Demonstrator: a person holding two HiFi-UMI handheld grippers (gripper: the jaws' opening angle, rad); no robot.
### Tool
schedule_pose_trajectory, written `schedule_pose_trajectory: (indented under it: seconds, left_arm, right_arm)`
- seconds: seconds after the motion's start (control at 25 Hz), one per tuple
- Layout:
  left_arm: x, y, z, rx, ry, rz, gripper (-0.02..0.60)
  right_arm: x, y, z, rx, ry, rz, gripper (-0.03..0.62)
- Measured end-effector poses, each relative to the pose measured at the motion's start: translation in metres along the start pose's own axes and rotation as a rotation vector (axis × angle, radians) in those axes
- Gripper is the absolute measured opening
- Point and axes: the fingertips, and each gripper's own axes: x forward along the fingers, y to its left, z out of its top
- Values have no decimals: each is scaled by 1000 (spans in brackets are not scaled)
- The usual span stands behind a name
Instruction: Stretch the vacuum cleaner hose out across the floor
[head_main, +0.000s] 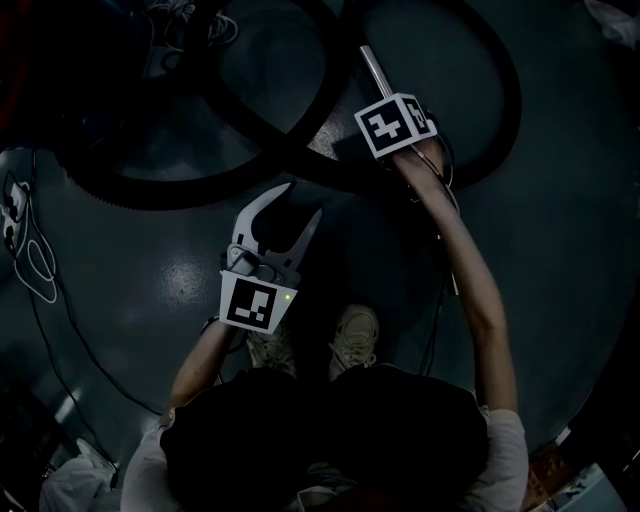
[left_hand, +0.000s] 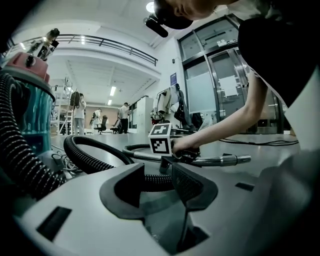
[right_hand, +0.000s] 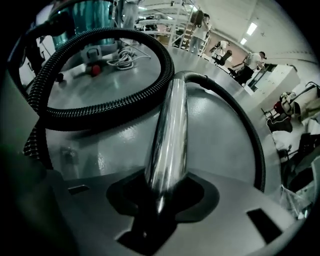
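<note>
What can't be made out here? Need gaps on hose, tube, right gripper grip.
right gripper on metal tube: right gripper view, shadow at the jaws hides whether the pads press.
Its jaws, head view: hidden under marker cube.
hose loops, head view: cut off by top edge; too dark to trace.
vacuum cleaner, left gripper view: cut off by left edge.

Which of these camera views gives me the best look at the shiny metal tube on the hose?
The right gripper view: the metal tube fills the middle, running between the jaws of the right gripper. The head view shows only a short stub; the left gripper view shows it small and distant.
</note>
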Motion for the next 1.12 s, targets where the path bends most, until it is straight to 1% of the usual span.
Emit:
schedule_pose_trajectory:
  seconds: [0.12,0.2,0.24,0.36,0.4,0.48,0.56,0.72,0.92,0.96,1.0,1.04,1.08,1.12]
  left_arm:
    - [0,-1,4,7,-6,-5,158]
    - [-1,-4,7,11,-9,-8,158]
    - [-2,-5,8,12,-11,-10,158]
    - [-4,-5,7,7,-13,-9,158]
    - [-5,-6,6,5,-13,-9,158]
    - [-6,-7,5,2,-13,-10,158]
    - [-6,-8,6,3,-20,-13,158]
    - [-5,-11,9,19,-27,-24,158]
    - [-9,-22,17,42,-38,-38,158]
    - [-11,-23,17,44,-36,-39,158]
    - [-12,-25,17,47,-32,-39,158]
    - [-14,-26,17,51,-30,-38,158]
    - [-15,-28,19,57,-30,-36,158]
    - [-16,-27,21,63,-32,-33,158]
  right_arm:
    - [-1,-1,-1,-17,-15,45,124]
    - [-4,-9,-2,-25,-8,44,123]
    - [-5,-10,-2,-26,-10,59,123]
    - [0,-3,0,27,-41,179,124]
    - [1,-4,0,50,-49,201,124]
    - [1,-5,-1,67,-62,196,129]
    - [0,-5,0,56,-81,183,129]
    - [3,-4,1,73,-85,273,127]
    - [2,-4,1,84,-85,300,127]
    - [3,-4,1,87,-83,297,127]
    - [2,-5,0,82,-80,276,129]
    - [0,-9,-2,65,-77,224,129]
    - [-4,-18,-2,30,-79,133,129]
    - [-9,-27,1,-20,-98,24,134]
